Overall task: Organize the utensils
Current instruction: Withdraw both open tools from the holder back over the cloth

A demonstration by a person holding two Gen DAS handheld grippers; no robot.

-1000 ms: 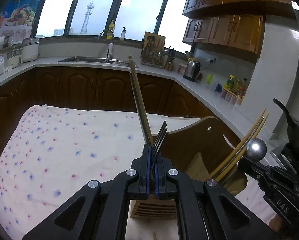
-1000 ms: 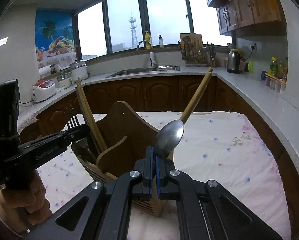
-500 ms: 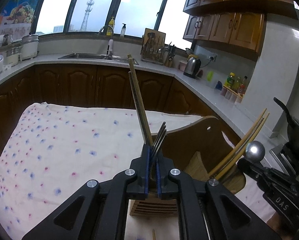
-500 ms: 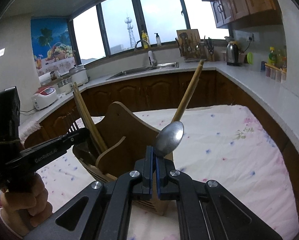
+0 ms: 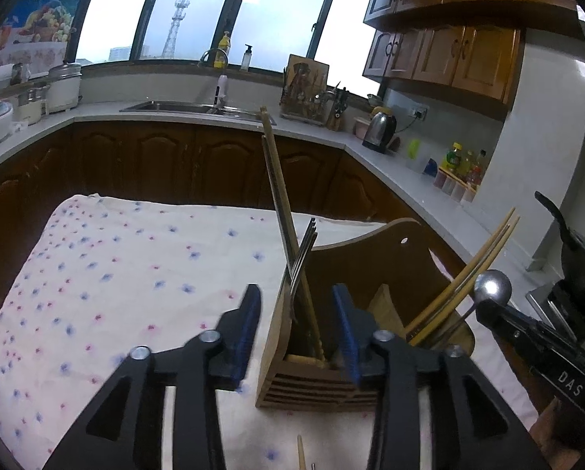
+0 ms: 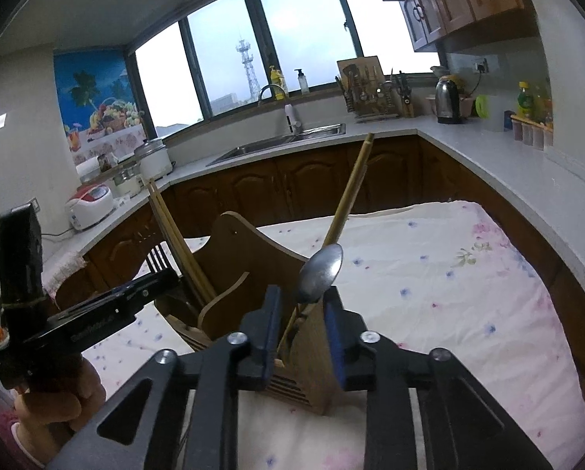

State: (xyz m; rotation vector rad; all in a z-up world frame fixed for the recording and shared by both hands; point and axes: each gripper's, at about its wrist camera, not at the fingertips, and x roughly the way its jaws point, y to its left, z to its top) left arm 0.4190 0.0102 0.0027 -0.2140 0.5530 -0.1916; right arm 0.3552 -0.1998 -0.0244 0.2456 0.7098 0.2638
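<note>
1. Releasing is the step in hand: both claws have just been opening over the wooden utensil holder (image 5: 374, 274) on the cloth-covered desk (image 5: 108, 274).
2. The left claw (image 5: 296, 333) stands apart, its pads clear of the fork (image 5: 304, 258) and the chopsticks (image 5: 277, 188), which rise between the jaws from the holder's near compartment.
3. The right claw (image 6: 302, 329) is also parted, less widely. The spoon (image 6: 320, 270), bowl up, and a wooden handle (image 6: 351, 192) stand between its pads in the other end compartment; no pad seems to press on them.
4. Judging by this, the utensils are seated. Each claw should next back straight out without tipping them.
5. A wooden tip (image 5: 301, 452) on the desk below the left claw may be the next pick.
</note>
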